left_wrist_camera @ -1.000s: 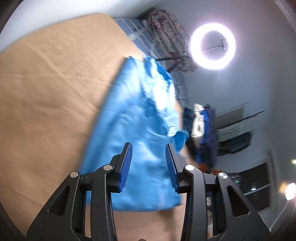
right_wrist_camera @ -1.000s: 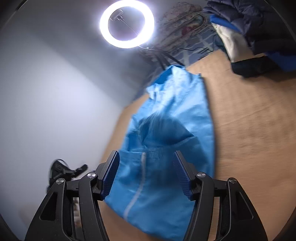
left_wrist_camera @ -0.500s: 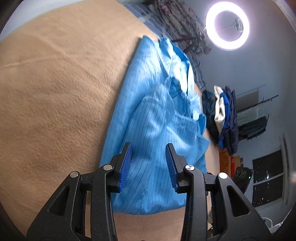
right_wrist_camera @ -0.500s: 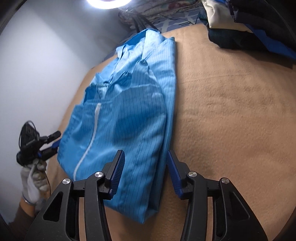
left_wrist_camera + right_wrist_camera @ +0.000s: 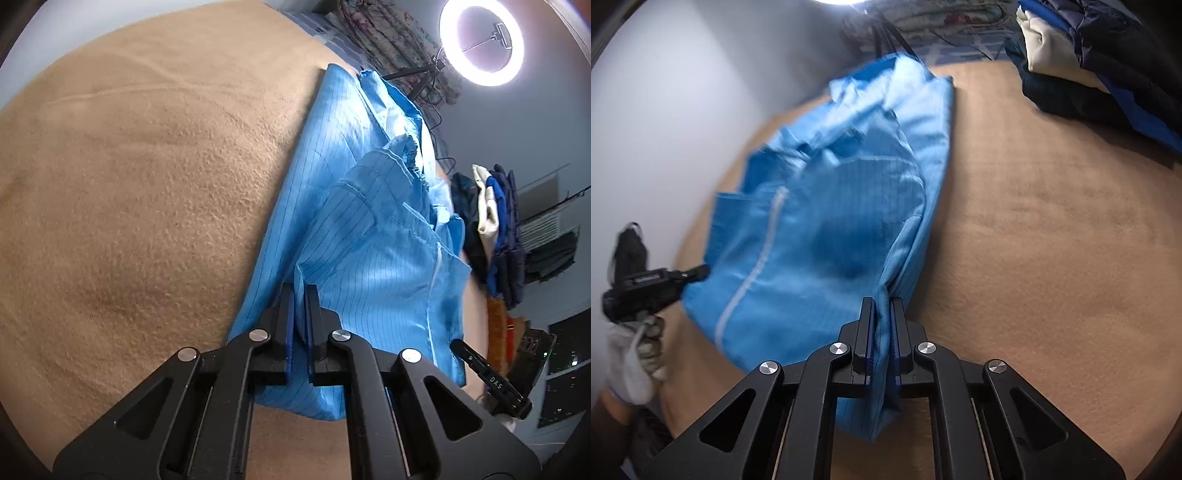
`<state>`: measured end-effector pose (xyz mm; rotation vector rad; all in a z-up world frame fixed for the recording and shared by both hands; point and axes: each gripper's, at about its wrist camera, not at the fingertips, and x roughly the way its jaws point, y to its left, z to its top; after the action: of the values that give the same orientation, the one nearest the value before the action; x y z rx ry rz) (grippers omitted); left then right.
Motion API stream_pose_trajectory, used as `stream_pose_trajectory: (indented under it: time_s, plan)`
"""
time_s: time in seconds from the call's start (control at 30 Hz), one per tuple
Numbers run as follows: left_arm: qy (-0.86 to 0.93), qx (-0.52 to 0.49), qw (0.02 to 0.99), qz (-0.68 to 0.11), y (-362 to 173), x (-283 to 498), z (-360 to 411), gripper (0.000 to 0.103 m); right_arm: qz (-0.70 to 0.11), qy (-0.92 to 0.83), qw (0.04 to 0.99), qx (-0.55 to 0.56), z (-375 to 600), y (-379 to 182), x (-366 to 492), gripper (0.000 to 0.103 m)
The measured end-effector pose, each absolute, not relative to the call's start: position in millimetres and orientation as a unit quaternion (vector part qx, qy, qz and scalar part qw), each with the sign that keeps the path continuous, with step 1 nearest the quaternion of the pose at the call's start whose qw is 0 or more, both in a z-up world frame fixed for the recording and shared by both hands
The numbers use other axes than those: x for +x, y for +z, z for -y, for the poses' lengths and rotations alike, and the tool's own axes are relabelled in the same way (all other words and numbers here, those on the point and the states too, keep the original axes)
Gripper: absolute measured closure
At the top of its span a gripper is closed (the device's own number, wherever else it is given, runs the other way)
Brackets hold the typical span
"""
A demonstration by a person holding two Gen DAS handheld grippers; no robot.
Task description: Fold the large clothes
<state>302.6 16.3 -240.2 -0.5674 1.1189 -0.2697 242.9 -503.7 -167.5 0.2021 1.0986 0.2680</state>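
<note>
Lit mainly by a ring light point(image 5: 481, 42), blown to white glare at upper right of the left wrist view. Sharp there; smeared with motion blur across the blue garment point(image 5: 827, 206) in the right wrist view. Strong fisheye bending and dark vignetted corners throughout.

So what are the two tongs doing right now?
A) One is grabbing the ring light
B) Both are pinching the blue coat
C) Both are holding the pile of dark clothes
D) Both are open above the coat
B. The left tongs and the right tongs are each closed on an edge of the blue coat lying on the tan blanket.
</note>
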Motion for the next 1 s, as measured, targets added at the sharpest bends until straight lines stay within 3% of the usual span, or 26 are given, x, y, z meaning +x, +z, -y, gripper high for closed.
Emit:
stream_pose_trajectory:
  time_s: [0.13, 0.2, 0.47, 0.77, 1.0]
  plan:
    - [-0.102, -0.231, 0.822, -0.510, -226.2, 298.7, -12.1, 0.096, -0.532, 0.104, 0.839, 0.055, 496.8, -167.5, 242.4, 0.094]
    - [-0.098, -0.218, 0.835, -0.496, -216.2, 297.6, -11.2, 0.086, -0.526, 0.100, 0.843, 0.053, 497.7, -159.9, 241.8, 0.093]
    - [-0.180, -0.192, 0.849, -0.458, -175.1, 317.2, 14.2, 0.085, -0.440, 0.111, 0.885, 0.102, 501.9, -122.2, 239.8, 0.093]
    - [-0.167, -0.140, 0.839, -0.499, -209.6, 362.3, 39.8, 0.085, -0.433, 0.161, 0.885, 0.065, 458.1, -115.5, 280.5, 0.093]
    - [-0.172, -0.157, 0.840, -0.491, -238.9, 363.3, 24.8, 0.085, -0.480, 0.130, 0.868, 0.015, 455.5, -157.4, 313.0, 0.093]
